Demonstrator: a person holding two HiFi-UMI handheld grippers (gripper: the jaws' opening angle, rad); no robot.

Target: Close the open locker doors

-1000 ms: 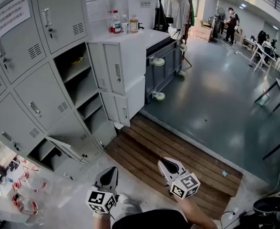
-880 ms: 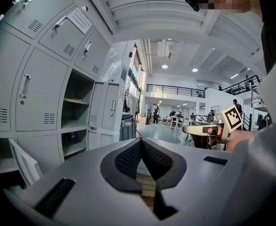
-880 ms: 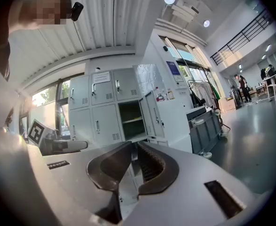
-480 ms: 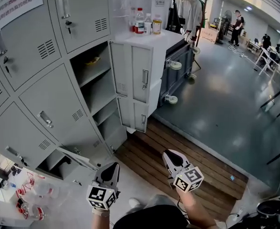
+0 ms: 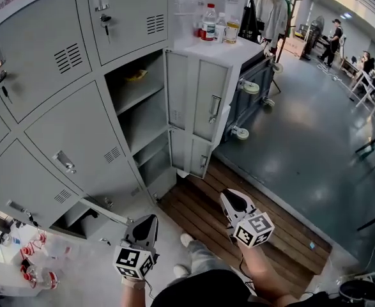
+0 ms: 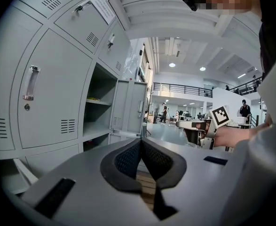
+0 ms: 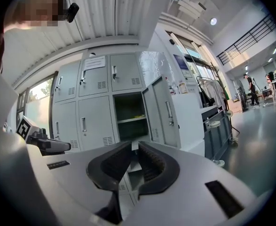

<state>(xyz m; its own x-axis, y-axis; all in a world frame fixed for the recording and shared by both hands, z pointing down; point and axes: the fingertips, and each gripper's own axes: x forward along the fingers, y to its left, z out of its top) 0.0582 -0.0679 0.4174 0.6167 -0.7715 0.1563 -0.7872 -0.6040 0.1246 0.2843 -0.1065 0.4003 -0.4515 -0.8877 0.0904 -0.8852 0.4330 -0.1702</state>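
Note:
The grey lockers (image 5: 59,126) fill the left of the head view. One upper door (image 5: 206,101) stands swung out, showing a shelf compartment (image 5: 139,101). Below it a smaller door (image 5: 197,155) is open too. Low on the left a third door (image 5: 101,211) hangs ajar. My left gripper (image 5: 144,226) is shut and empty, close to that low door. My right gripper (image 5: 233,202) is shut with only a thin slit between its pads, holding nothing, over the wooden slats. The left gripper view has the left gripper (image 6: 141,140) pointing past the open doors (image 6: 130,105). The right gripper (image 7: 134,144) faces the open compartment (image 7: 130,117).
Bottles (image 5: 216,24) stand on a white cabinet behind the open doors. A grey cart on casters (image 5: 254,88) and a clothes rack (image 5: 270,11) are beyond it. A wooden slat platform (image 5: 270,226) lies underfoot. Clutter (image 5: 27,267) sits at bottom left. People (image 5: 333,40) stand far off.
The lockers have come nearer and larger in the head view as I moved toward them with both grippers. The jaws of both look unchanged.

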